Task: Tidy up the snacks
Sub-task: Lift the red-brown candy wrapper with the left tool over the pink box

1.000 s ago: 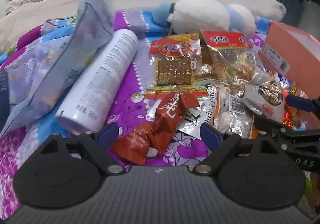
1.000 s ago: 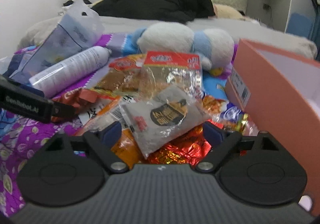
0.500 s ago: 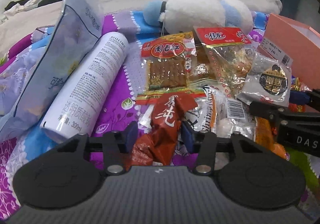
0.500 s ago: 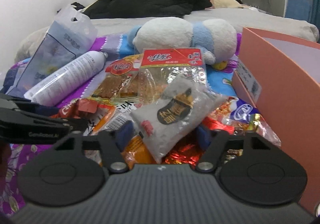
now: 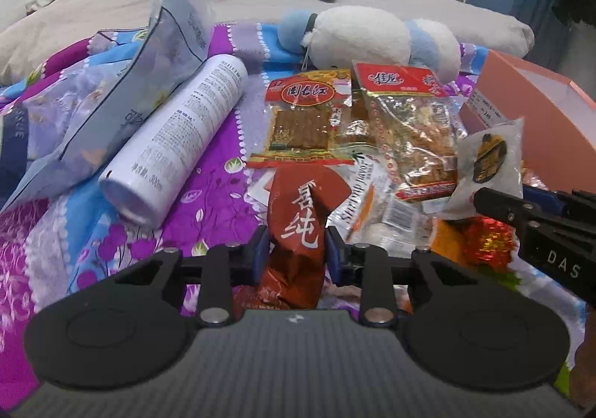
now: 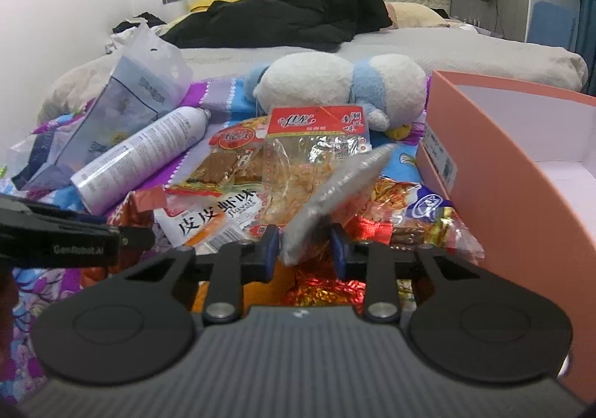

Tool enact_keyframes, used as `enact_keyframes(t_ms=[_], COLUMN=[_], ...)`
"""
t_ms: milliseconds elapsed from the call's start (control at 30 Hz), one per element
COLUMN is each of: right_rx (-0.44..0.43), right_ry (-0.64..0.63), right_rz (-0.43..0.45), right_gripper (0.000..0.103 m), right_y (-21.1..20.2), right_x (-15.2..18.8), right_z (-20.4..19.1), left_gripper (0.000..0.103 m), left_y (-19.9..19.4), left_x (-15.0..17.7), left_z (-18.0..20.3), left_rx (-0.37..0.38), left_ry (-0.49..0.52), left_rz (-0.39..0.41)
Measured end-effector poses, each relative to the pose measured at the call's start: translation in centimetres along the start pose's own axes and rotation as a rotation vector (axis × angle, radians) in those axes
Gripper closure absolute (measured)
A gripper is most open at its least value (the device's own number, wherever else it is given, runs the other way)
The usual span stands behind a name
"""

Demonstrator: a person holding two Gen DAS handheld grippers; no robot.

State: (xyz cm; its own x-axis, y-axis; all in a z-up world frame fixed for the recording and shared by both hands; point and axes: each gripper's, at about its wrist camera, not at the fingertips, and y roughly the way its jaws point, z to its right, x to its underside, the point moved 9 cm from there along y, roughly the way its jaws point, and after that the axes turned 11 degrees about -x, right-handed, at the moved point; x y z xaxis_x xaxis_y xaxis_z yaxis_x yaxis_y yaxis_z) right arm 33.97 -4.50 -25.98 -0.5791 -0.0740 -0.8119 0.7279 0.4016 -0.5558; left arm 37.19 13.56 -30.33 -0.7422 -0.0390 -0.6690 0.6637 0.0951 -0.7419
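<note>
A pile of snack packets lies on a purple flowered bedspread (image 5: 208, 202). My left gripper (image 5: 296, 254) is closing, its blue pads pressing a dark red packet (image 5: 301, 228) with white characters, which is lifted a little. My right gripper (image 6: 303, 246) is also closing, its pads pinching a grey-white packet (image 6: 335, 190) with a black and gold label, tilted up off the pile. That same packet (image 5: 488, 164) shows at the right of the left wrist view. Two clear packets with red headers (image 5: 406, 120) and a shrimp-flavour packet (image 6: 208, 220) lie behind.
A pink open box (image 6: 521, 164) stands at the right. A white spray can (image 5: 175, 146) and a pale plastic pouch (image 5: 149, 75) lie at the left. A white and blue plush toy (image 6: 335, 90) sits behind the snacks. Black clothes (image 6: 298, 15) lie on the bed beyond.
Both grippers went from wide open to closed on a packet. The left one now pinches the red packet and the right one the grey-white packet, each raised slightly off the pile.
</note>
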Motion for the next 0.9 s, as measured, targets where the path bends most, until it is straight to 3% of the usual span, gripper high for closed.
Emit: enact_keyframes(t_ms=[233, 600, 900], right_rx=[-0.024, -0.043, -0.08], right_ry=[0.017, 0.029, 0.055], right_rz=[0.005, -0.025, -0.055], right_gripper=[0.081, 0.084, 0.085], right_y=[-2.5, -7.5, -10.5], right_x=[0.1, 2.7, 4.7], right_z=[0.1, 0.9, 2.6], left_gripper=[0.067, 0.067, 0.068], left_y=[-3.4, -9.1, -11.6], left_x=[0.8, 4.0, 6.7], left_z=[0.3, 2.6, 4.7], left_rx=[-0.009, -0.023, -0.055], left_ry=[-0.068, -0.149, -0.193], left_rz=[0.007, -0.017, -0.062])
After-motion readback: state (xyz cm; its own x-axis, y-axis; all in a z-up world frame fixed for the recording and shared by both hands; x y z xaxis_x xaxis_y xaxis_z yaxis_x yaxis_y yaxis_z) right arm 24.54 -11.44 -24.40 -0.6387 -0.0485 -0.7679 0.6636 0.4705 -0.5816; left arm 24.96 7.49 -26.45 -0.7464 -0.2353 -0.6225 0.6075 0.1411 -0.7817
